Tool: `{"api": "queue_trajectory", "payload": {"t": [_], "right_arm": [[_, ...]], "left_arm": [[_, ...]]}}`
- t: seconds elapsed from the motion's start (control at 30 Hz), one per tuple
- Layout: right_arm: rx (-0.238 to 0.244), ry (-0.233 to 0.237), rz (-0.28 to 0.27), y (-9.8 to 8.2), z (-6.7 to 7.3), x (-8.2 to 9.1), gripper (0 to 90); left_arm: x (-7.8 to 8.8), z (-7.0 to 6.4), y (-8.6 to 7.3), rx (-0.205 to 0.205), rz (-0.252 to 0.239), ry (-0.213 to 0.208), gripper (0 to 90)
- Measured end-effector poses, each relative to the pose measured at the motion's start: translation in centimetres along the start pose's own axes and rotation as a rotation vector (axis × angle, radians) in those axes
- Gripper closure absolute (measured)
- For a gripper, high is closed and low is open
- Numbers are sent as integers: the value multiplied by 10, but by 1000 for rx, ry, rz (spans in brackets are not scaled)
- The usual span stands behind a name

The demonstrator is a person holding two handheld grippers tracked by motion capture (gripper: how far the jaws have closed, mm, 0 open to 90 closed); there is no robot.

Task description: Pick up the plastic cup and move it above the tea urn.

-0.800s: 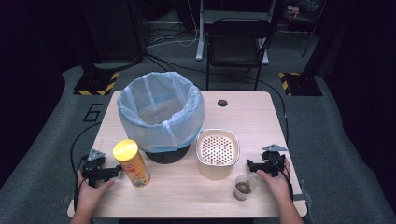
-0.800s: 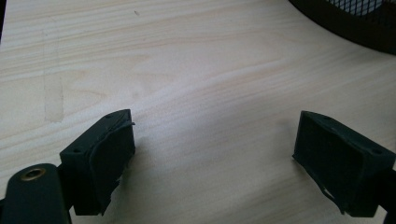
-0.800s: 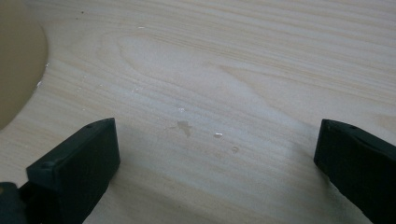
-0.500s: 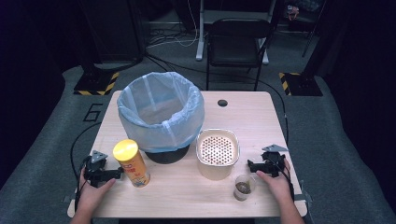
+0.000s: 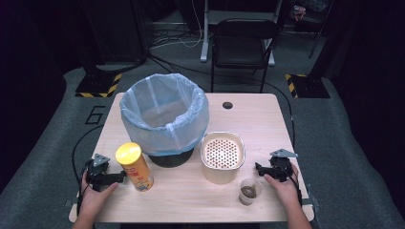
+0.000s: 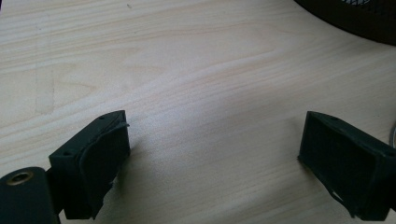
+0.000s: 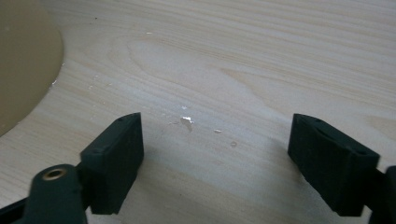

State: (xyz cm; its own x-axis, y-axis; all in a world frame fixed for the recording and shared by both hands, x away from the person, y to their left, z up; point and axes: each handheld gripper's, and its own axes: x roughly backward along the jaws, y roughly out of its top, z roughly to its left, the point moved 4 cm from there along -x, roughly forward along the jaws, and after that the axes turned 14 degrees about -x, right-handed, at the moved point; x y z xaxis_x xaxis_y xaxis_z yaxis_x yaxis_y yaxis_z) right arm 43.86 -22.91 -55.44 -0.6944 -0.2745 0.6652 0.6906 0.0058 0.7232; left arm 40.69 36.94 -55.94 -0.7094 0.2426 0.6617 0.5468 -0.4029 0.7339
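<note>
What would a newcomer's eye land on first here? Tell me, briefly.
The big black bin lined with a pale blue bag dominates the back left of the wooden table. In front of it stands a yellow-lidded snack can, right beside the left tool, whose jaws are open on nothing. A cream strainer pot sits at centre, a small clear cup before it, near the open right tool.

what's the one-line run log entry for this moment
left tongs: open, empty, beside yellow-lid can | right tongs: open, empty, near small cup | nothing held
</note>
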Motion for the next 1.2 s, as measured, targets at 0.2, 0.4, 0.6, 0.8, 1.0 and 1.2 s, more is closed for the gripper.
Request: {"api": "queue_trajectory", "payload": {"t": [0.2,0.4,0.6,0.8,1.0,1.2], "right_arm": [[1,-8,31,2,3,7,342],[-47,21,28,11,14,31,365],[-66,55,-14,16,25,65,354],[-40,92,-35,13,37,95,335],[-14,137,-44,9,51,122,292],[0,173,-62,4,66,139,231]], "left_arm": [[0,-1,0,8,0,4,84],[0,0,0,1,0,10,85],[2,0,0,-5,19,8,85],[1,0,0,-4,9,16,85],[1,0,0,-1,5,19,85],[1,0,0,-1,5,20,85]]}}
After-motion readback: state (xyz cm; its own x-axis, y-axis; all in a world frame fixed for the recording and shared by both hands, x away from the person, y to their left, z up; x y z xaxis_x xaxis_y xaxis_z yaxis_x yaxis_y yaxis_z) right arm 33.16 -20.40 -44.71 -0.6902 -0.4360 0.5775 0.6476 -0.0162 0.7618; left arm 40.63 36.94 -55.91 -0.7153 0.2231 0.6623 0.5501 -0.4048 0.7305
